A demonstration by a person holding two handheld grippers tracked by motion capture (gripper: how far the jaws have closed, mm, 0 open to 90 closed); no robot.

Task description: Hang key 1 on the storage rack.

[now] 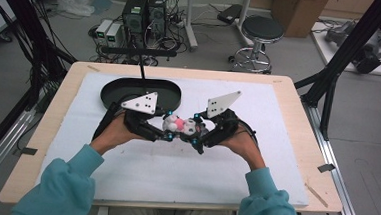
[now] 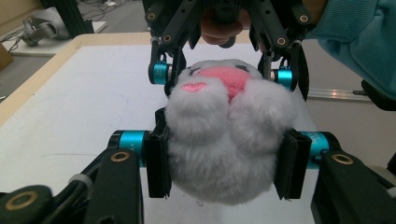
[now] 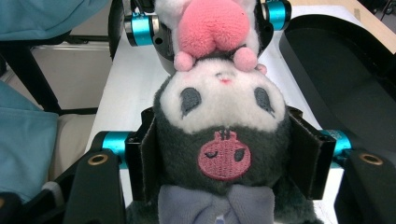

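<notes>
One plush toy (image 1: 180,125), white, pink and dark grey, held above the white-covered worktop (image 1: 255,156) near its centre. Left gripper (image 2: 227,157) clamped on the white furry end; right gripper (image 3: 226,156) clamped on the dark grey head. Black oval tray (image 1: 112,90) lies just behind the left gripper.

White fluffy plush toy (image 2: 224,154) with pink belly patch, dark grey hood, embroidered pink skull badge, lilac bow. Black oval plastic tray (image 1: 129,90). White foam mat (image 1: 255,156) over pale wooden tabletop (image 1: 299,101). Teal fleece sleeves (image 1: 63,185). Black gripper jaws with cyan metal rollers (image 2: 130,140).
</notes>
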